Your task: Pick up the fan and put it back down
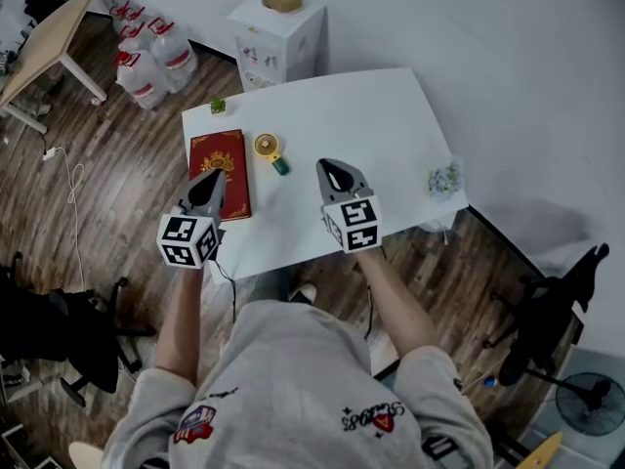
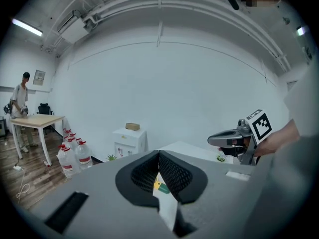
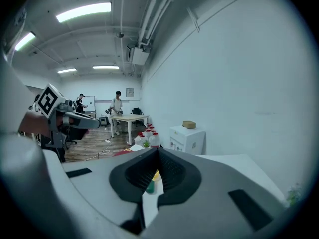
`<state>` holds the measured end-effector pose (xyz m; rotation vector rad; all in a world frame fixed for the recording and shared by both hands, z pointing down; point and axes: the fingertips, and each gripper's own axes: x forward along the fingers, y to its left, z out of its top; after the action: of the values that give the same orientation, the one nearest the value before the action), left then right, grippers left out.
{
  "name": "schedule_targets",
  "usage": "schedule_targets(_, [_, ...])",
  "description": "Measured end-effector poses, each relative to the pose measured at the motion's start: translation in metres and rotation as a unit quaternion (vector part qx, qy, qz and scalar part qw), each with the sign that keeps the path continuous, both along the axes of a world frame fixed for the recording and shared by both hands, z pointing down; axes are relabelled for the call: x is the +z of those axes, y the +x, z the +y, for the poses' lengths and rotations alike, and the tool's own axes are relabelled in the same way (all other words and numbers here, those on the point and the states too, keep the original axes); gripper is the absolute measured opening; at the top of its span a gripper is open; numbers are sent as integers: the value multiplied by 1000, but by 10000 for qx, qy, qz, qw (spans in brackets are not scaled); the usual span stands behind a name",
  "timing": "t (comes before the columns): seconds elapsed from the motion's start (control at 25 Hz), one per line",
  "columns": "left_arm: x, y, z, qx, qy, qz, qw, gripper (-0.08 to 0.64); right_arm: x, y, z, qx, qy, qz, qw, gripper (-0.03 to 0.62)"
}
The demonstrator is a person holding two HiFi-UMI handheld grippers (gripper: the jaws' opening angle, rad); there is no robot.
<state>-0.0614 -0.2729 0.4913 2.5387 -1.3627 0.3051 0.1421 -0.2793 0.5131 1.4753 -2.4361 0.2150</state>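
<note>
While my left tongs [image 1: 216,178] and right tongs [image 1: 329,170] hang closed on nothing above the white surface [image 1: 371,115], the yellow fan [image 1: 270,153] lies farther off between them, just right of the red book [image 1: 227,159]. Reaching in unopened, I might knock it against the book.

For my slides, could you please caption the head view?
Left tongs and right tongs, shut and empty, above a white table with a fan and red book.
</note>
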Motion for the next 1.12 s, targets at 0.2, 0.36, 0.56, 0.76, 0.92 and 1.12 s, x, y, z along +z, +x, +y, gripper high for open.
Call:
schedule_targets(0.2, [-21,6,26,-19,281,-10,9996,3,-39,9,33,14,355,-267,9990,3])
schedule_targets(0.36, [-34,7,45,-93,473,23,9988,4,-70,9,53,-91,687,-324,9971,3])
schedule_targets(0.56, [-44,4,62,-128,551,74,9984,3,-92,9,72,-93,1012,-359,9942,3])
schedule_targets(0.76, [-51,-1,73,-221,697,122,9972,5,-90,10,86,-57,1028,-405,9939,3])
schedule_targets(0.92, [-56,1,77,-217,778,137,9966,3,-88,15,89,40,969,-421,9944,2])
schedule_targets(1.12, [-51,5,77,-178,713,135,9972,3,-84,20,90,100,927,-422,9947,2])
